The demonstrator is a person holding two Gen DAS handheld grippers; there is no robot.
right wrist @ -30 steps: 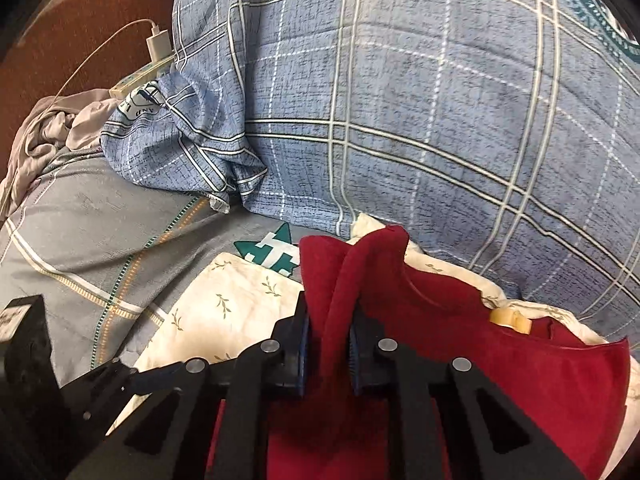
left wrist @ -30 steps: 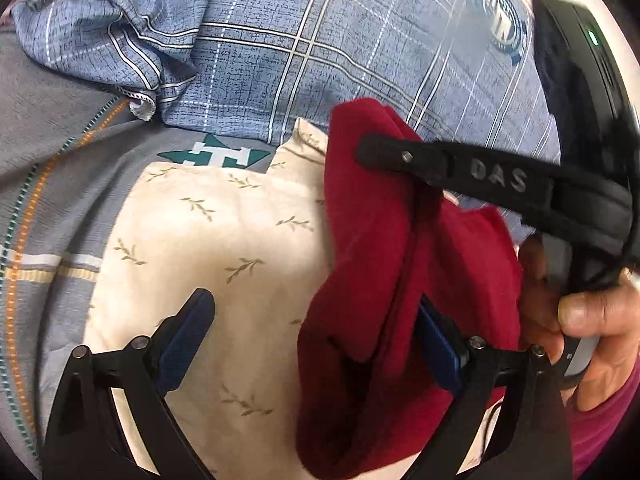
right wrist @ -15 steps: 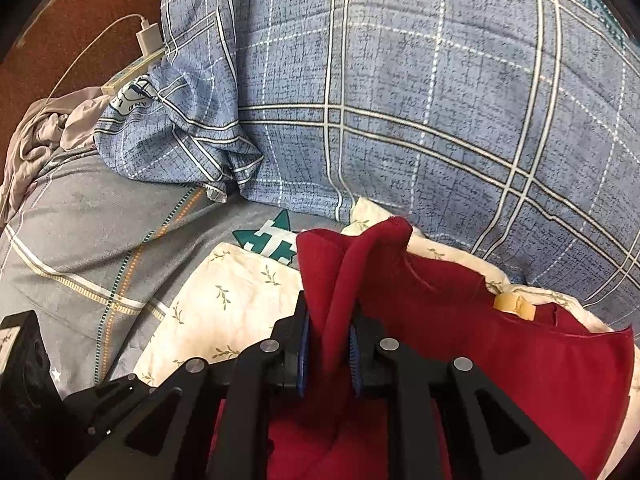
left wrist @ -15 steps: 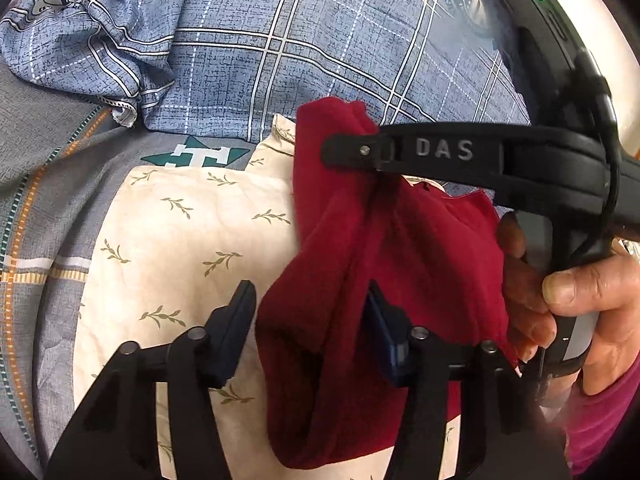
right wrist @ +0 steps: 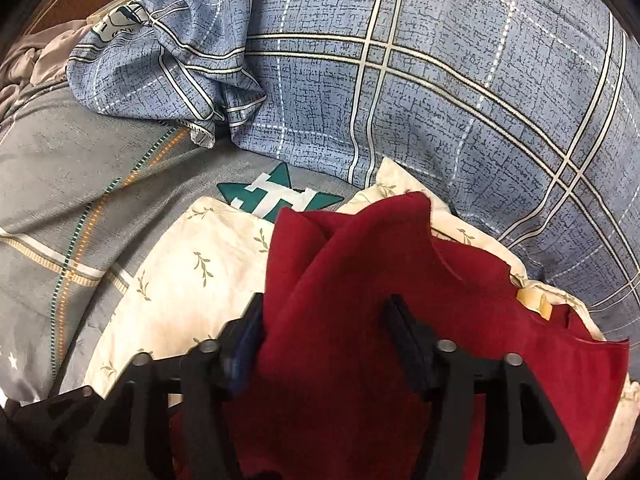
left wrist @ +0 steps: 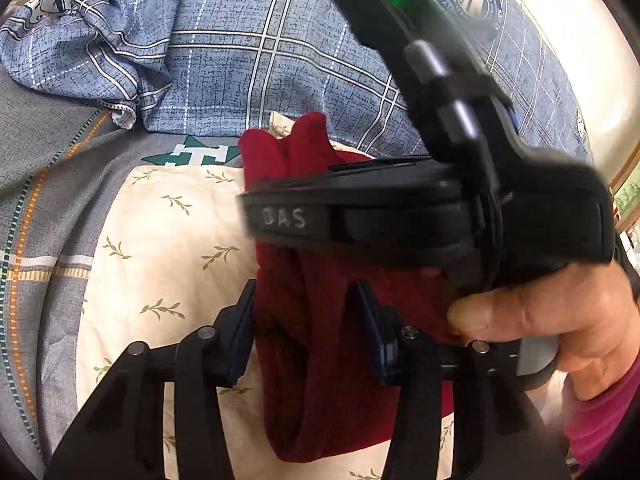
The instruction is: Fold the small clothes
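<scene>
A dark red garment (left wrist: 320,360) lies bunched on a cream pillow with a leaf print (left wrist: 160,264). My left gripper (left wrist: 306,320) is partly closed around a hanging fold of the red cloth, fingers on both sides of it. The right gripper's body (left wrist: 460,208) crosses just above, held in a hand (left wrist: 532,320). In the right wrist view the red garment (right wrist: 400,300) spreads between the fingers of my right gripper (right wrist: 326,320), which is open; the cloth lies loose between the pads. A yellow neck label (right wrist: 534,300) shows at the right.
A blue plaid quilt (right wrist: 400,80) is heaped behind the pillow. A grey sheet with orange and green stripes (right wrist: 80,208) and a green star logo (right wrist: 276,196) lies to the left. A crumpled grey cloth (right wrist: 24,64) sits at the far left.
My right gripper has opened and let go of the red fold it was pinching. My left gripper has closed in around the hanging red cloth, and the right gripper's body has moved across above it.
</scene>
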